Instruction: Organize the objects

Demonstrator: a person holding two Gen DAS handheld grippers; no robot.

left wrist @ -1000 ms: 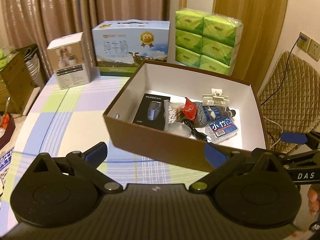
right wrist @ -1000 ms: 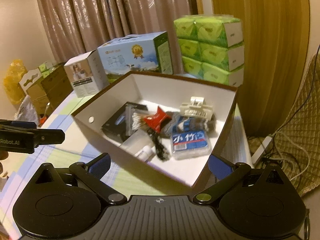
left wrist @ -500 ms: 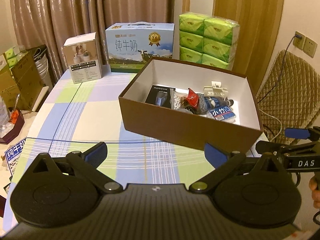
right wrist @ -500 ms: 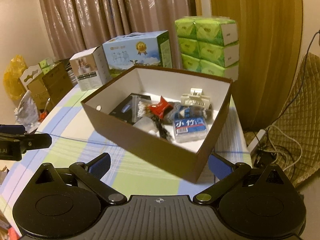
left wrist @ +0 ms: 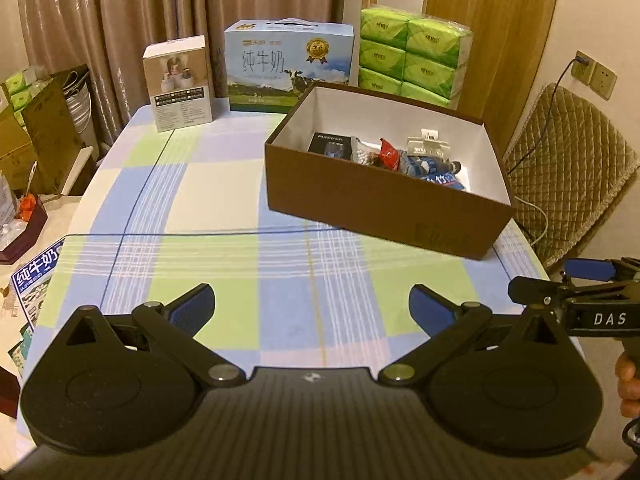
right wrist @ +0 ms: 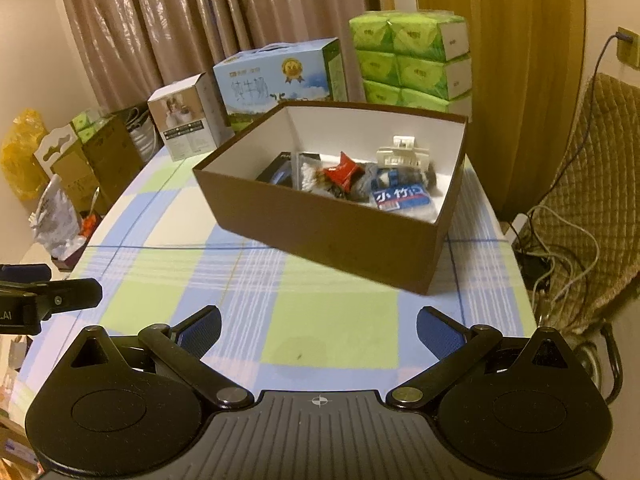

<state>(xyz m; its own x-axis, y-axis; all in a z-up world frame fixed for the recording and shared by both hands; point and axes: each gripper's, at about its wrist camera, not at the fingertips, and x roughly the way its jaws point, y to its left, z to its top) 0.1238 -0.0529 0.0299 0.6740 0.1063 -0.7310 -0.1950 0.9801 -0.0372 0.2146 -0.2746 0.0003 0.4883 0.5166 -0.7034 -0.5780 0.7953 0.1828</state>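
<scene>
Both grippers have drawn back from the brown box point(left wrist: 384, 204), which a second ago filled the near view and now sits well away, on the far right part of the checked counter point(left wrist: 208, 264). Inside it lie a black case point(right wrist: 280, 168), a red packet point(right wrist: 342, 172), a white clip point(right wrist: 402, 154) and a blue pack point(right wrist: 400, 198), bunched together. The left gripper point(left wrist: 311, 308) and right gripper point(right wrist: 318, 330) hover over the near counter, jaws wide apart, holding nothing. Behind the box stand a milk carton point(left wrist: 288, 68), a small white box point(left wrist: 178, 84) and green tissue packs point(left wrist: 412, 56).
</scene>
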